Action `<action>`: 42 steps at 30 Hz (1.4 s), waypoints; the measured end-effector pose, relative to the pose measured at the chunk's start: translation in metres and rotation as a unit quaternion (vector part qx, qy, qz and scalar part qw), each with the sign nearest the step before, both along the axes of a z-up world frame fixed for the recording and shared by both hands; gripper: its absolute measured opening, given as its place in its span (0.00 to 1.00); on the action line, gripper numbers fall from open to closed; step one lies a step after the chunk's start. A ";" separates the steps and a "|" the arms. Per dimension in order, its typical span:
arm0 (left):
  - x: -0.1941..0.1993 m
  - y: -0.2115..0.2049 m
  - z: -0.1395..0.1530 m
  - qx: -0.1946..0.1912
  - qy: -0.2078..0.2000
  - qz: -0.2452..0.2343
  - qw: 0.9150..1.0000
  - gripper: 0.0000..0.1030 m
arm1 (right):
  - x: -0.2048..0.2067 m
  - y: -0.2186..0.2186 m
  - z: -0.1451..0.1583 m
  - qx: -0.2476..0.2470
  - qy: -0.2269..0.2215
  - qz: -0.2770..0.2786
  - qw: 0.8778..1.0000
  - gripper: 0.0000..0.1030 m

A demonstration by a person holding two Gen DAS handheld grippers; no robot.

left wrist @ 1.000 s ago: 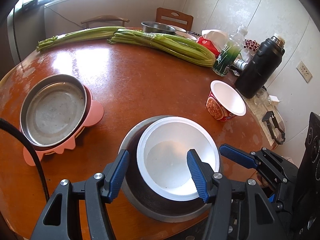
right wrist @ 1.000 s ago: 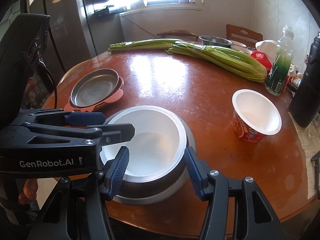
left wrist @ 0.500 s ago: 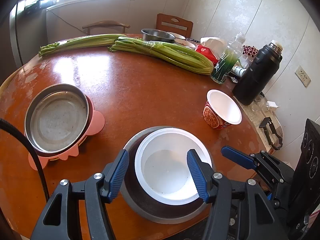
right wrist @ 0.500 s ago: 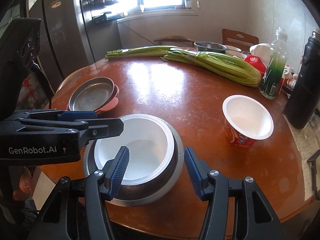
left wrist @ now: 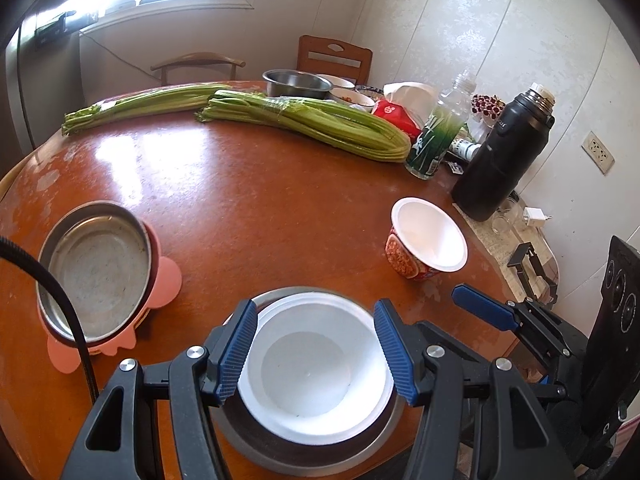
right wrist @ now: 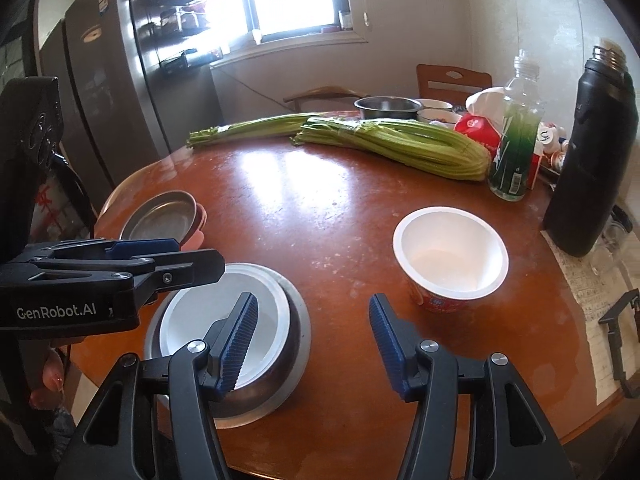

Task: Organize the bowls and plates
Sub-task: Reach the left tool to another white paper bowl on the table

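Observation:
A white bowl (left wrist: pixel 312 368) sits nested in a steel bowl (left wrist: pixel 236 432) at the near edge of the round wooden table (left wrist: pixel 260 208). My left gripper (left wrist: pixel 314 352) hovers just above the white bowl, open, its blue pads clear of the rim. My right gripper (right wrist: pixel 314 344) is open over bare table, with the nested bowls (right wrist: pixel 256 300) to its left and a paper noodle bowl (right wrist: pixel 450 256) to its right. A steel plate (left wrist: pixel 96 272) rests on a pink plate (left wrist: pixel 162 284) at the left. The left gripper (right wrist: pixel 192 258) also shows in the right wrist view.
Two bundles of celery (left wrist: pixel 312 124) lie across the far side. Behind them stand another steel bowl (left wrist: pixel 296 82), a green bottle (left wrist: pixel 436 140) and a black thermos (left wrist: pixel 504 152). A black cable (left wrist: pixel 60 300) crosses the steel plate. A fridge (right wrist: pixel 100 80) stands beyond the table.
Both grippers have drawn back and up from the nested bowls. The right one has also swung right, so the bowls now lie left of its fingers instead of between them.

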State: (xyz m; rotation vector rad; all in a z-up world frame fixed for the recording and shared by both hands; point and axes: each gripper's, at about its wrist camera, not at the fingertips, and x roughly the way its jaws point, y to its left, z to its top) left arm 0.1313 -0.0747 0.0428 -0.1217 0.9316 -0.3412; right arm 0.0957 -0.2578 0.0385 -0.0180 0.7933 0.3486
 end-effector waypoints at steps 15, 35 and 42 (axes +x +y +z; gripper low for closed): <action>0.033 -0.048 0.023 0.015 -0.019 -0.046 0.999 0.59 | 0.026 -0.057 0.022 0.018 -0.024 -0.082 0.996 0.62; 0.094 -0.110 -0.009 0.035 0.025 -0.094 0.995 0.59 | 0.064 -0.112 -0.009 0.017 0.019 -0.146 0.989 0.63; 0.108 -0.124 -0.026 0.038 0.054 -0.104 0.992 0.59 | 0.076 -0.111 -0.030 0.015 0.050 -0.141 0.989 0.63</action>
